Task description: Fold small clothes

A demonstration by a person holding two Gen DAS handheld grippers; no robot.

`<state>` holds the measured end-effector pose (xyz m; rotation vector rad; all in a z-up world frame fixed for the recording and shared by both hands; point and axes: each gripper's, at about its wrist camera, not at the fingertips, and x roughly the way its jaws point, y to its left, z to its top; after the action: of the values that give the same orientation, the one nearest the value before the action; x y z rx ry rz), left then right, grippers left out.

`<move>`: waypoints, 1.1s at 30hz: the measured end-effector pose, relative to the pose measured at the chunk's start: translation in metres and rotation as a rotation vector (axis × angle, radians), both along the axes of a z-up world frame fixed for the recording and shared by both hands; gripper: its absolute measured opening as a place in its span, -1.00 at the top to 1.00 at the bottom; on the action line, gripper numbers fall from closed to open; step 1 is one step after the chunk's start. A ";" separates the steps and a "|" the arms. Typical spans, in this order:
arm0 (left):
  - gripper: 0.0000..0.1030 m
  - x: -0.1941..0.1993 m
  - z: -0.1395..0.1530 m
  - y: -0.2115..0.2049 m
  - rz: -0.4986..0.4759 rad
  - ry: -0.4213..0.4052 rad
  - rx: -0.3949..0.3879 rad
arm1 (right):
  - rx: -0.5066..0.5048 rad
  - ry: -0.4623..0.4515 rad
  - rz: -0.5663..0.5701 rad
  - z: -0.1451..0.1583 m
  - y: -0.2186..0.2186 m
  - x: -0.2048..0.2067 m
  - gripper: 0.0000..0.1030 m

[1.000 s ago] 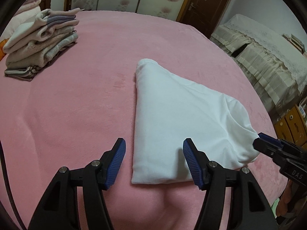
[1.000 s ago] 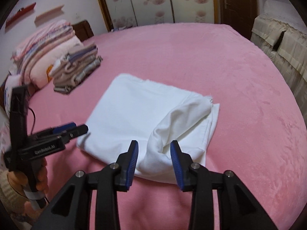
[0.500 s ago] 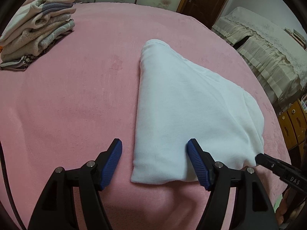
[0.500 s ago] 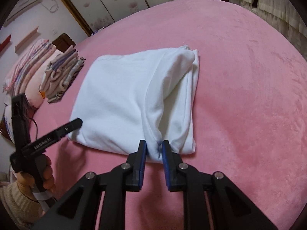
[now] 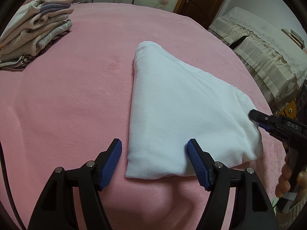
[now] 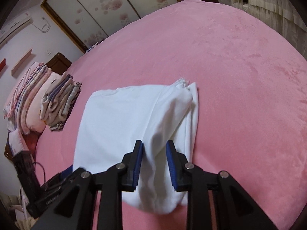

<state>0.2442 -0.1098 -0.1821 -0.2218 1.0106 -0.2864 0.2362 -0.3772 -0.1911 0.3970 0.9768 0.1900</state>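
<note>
Your white garment [image 5: 178, 105] lies folded on the pink bed [image 5: 76, 95], near the middle, with its near edge just in front of you. Your left tongs [image 5: 154, 158] stand wide — the right pad presses the cloth's near edge, the left pad sits on bare bed beside it, and nothing is pinched. Your right tongs [image 6: 154, 160] are narrow, their jaws having just eased apart a little — a bunched fold of the garment's right side fills the gap between the blue pads. A stack of folded clothes [image 5: 36, 32] rests well apart at the far left
</note>
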 end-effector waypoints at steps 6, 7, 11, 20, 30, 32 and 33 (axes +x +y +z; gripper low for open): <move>-0.35 -0.002 -0.006 0.000 -0.008 0.009 -0.018 | -0.036 0.046 -0.060 -0.030 -0.014 0.010 0.76; -0.35 -0.002 -0.007 0.001 -0.008 0.010 -0.019 | -0.032 0.043 -0.065 -0.031 -0.015 0.008 0.76; -0.35 -0.002 -0.007 0.003 -0.008 0.017 -0.029 | -0.020 0.035 -0.079 -0.022 -0.017 0.001 0.74; -0.35 -0.002 0.010 -0.001 -0.035 -0.022 -0.031 | 0.114 0.053 -0.062 -0.008 -0.033 0.019 0.69; -0.35 -0.005 0.003 -0.004 -0.046 -0.004 -0.035 | 0.208 0.205 -0.090 -0.016 -0.047 0.070 0.63; -0.35 -0.005 0.002 -0.004 -0.045 -0.002 -0.038 | 0.203 0.236 -0.099 -0.018 -0.048 0.079 0.62; -0.35 -0.006 0.002 -0.005 -0.046 -0.003 -0.037 | 0.202 0.247 -0.104 -0.019 -0.047 0.083 0.62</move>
<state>0.2384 -0.1146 -0.1799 -0.2321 1.0093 -0.3478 0.3193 -0.4245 -0.2102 0.6670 1.1810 0.1484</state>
